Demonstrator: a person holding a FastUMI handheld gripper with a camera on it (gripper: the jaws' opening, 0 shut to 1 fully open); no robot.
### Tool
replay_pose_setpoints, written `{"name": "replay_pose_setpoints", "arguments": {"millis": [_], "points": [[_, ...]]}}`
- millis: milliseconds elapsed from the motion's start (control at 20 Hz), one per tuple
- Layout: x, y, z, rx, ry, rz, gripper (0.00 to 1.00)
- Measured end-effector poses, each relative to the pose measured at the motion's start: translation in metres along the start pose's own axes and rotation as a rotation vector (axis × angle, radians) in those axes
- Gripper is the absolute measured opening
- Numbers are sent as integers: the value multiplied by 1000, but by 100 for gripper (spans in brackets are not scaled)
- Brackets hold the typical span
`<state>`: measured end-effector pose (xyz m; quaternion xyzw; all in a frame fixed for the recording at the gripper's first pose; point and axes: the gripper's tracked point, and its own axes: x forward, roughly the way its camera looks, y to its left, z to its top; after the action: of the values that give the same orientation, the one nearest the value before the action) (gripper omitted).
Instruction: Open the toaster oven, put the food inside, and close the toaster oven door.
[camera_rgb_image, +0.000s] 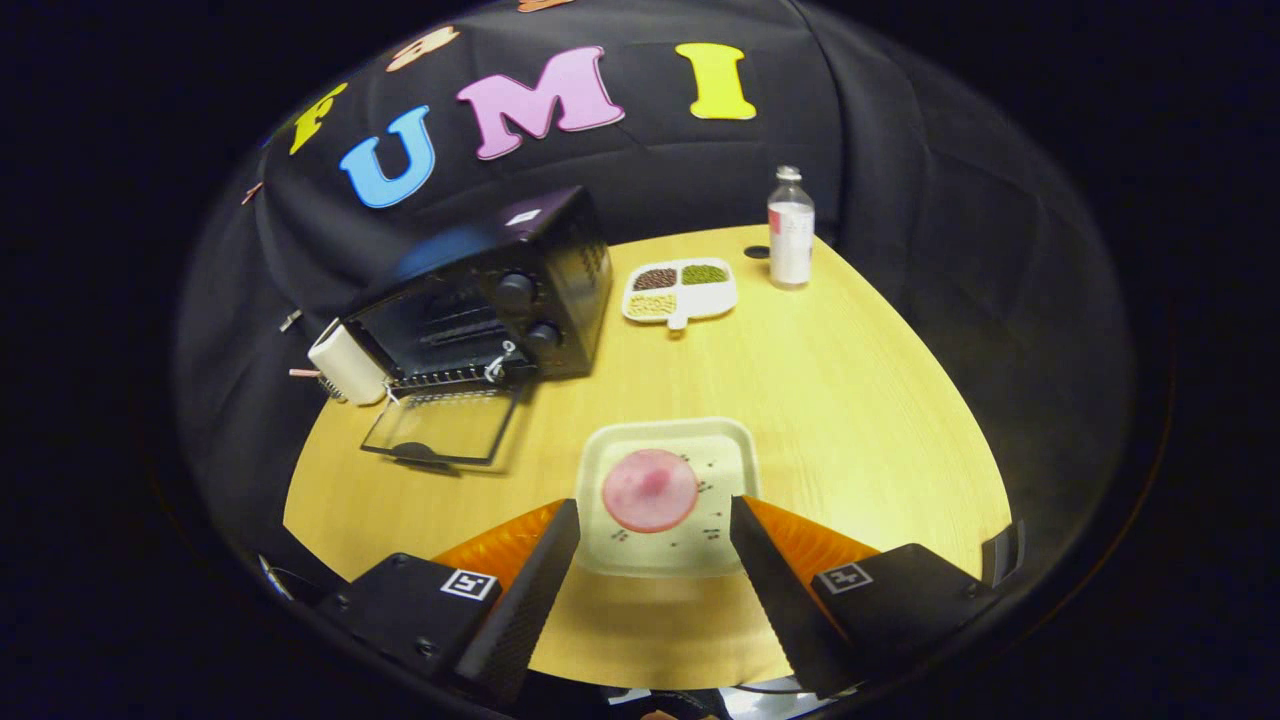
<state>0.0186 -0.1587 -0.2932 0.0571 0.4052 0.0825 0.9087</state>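
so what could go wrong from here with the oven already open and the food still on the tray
1. The pink round food lies flat on the square tray; the open fingers of the gripper straddle it, so closing may shove or squash it rather than lift it.
2. The toaster oven stands off to one side, its glass door folded down onto the table; the carry could clip the door.
3. Reaching in may hit the wire rack.

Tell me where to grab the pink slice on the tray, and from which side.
Grip the slice by its opposite edges, coming down from above. It lies flat on the tray, so a sideways approach would likely meet the raised rim. The gripper is open, its fingers either side of the slice.
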Motion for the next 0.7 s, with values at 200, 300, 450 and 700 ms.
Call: {"name": "replay_pose_setpoints", "arguments": {"millis": [200, 300, 450, 700], "points": [[25, -31, -13, 6, 58, -27, 100], [39, -33, -26, -24, 107, -9, 99], [52, -43, -36, -54, 140, -27, 97], [68, -50, -43, -36, 175, -25, 84]]}}
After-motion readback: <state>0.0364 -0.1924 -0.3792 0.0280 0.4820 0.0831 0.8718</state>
